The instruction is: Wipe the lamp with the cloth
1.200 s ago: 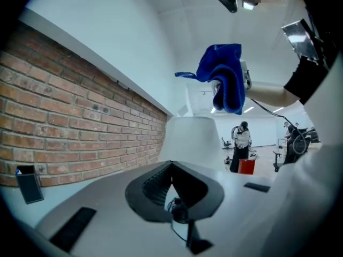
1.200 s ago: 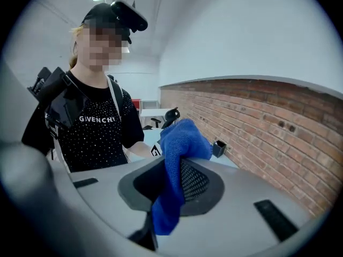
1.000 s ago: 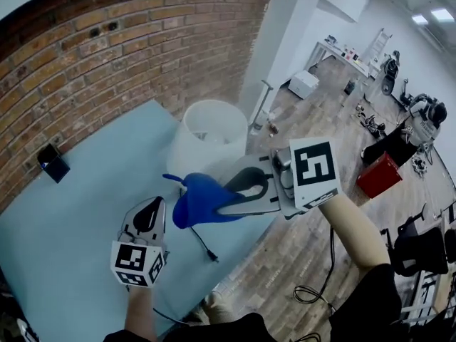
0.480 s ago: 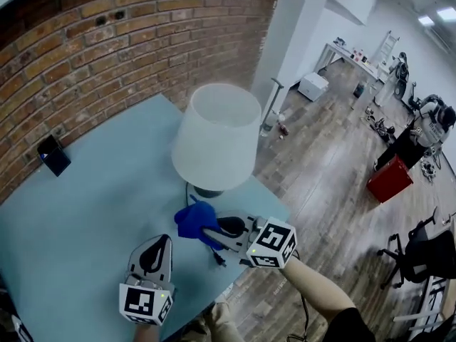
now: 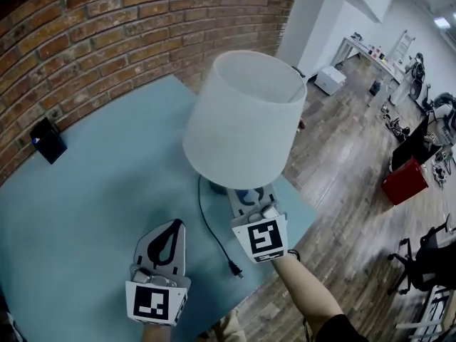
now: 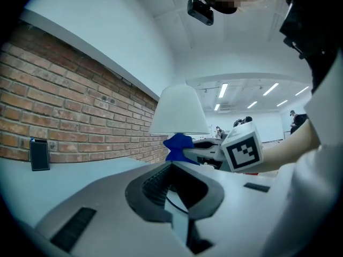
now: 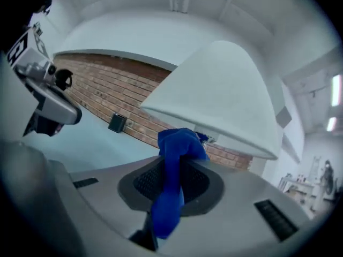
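Note:
The lamp's white shade (image 5: 246, 120) stands over its dark base (image 5: 212, 185) near the right edge of the table. My right gripper (image 5: 244, 192) reaches in under the shade's rim, beside the base, shut on the blue cloth (image 7: 170, 189). The cloth bunches past the jaw tips just below the shade (image 7: 225, 90); whether it touches the lamp I cannot tell. My left gripper (image 5: 174, 225) hovers left of it over the table, shut and holding nothing. From the left gripper view I see the shade (image 6: 179, 111), the cloth (image 6: 177, 142) and the right gripper (image 6: 206, 150).
The lamp's black cord (image 5: 211, 235) trails across the light blue table (image 5: 85, 191) to a loose plug (image 5: 236, 269) near the front edge. A small black device (image 5: 46, 140) leans on the brick wall. Wooden floor drops away on the right.
My right gripper has carried the cloth down from mid-air and in under the lamp shade. The left gripper has stayed low at the left. The head view has moved closer over the lamp.

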`<action>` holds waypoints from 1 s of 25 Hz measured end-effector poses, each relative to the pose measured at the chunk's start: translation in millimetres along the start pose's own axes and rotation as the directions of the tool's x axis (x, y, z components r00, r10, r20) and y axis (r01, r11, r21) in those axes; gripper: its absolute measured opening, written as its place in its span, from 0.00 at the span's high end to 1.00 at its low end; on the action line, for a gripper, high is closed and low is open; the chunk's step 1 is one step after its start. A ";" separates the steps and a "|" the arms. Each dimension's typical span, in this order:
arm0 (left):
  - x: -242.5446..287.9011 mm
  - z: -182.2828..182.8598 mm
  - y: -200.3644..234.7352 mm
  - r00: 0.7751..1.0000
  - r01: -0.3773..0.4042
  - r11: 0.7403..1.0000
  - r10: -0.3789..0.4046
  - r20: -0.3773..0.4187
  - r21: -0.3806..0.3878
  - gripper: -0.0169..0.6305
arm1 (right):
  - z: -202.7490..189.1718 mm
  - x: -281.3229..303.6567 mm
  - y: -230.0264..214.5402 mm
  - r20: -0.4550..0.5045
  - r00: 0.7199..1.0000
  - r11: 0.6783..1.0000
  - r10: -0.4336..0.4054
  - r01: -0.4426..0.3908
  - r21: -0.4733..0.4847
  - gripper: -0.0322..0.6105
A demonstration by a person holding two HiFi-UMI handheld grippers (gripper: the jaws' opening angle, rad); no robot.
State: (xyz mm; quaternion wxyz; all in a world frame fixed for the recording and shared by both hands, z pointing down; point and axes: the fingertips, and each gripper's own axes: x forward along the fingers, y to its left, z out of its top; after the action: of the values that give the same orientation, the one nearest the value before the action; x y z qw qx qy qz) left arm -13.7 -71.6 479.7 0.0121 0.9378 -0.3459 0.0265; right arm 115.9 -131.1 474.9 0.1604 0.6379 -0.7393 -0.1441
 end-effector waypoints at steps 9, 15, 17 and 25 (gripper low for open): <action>13.8 -19.5 2.2 1.000 0.008 0.999 -0.008 -0.017 -0.037 0.96 | -51.8 39.8 36.9 -0.183 0.983 0.997 0.029 -0.040 -0.061 0.85; 13.5 -25.8 2.8 0.999 0.011 0.998 -0.013 -0.042 -0.060 0.96 | -68.2 14.2 76.1 -0.268 0.926 0.963 0.264 -0.241 0.117 0.85; 14.3 -24.1 2.9 0.999 0.006 0.999 -0.008 -0.041 -0.054 0.96 | -57.3 -7.1 72.4 -0.227 0.944 0.965 0.241 -0.208 0.159 0.85; 16.8 -19.2 -7.7 0.999 0.022 0.999 -0.023 -0.024 -0.045 0.96 | -9.0 -35.5 -35.7 0.047 0.988 0.960 -0.150 0.134 0.247 0.85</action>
State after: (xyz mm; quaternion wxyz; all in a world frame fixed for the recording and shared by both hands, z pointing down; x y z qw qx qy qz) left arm 3.2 -75.9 499.8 0.0375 0.9408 -0.3355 0.0304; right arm 156.5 -101.2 466.3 0.0462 0.6991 -0.7084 -0.0847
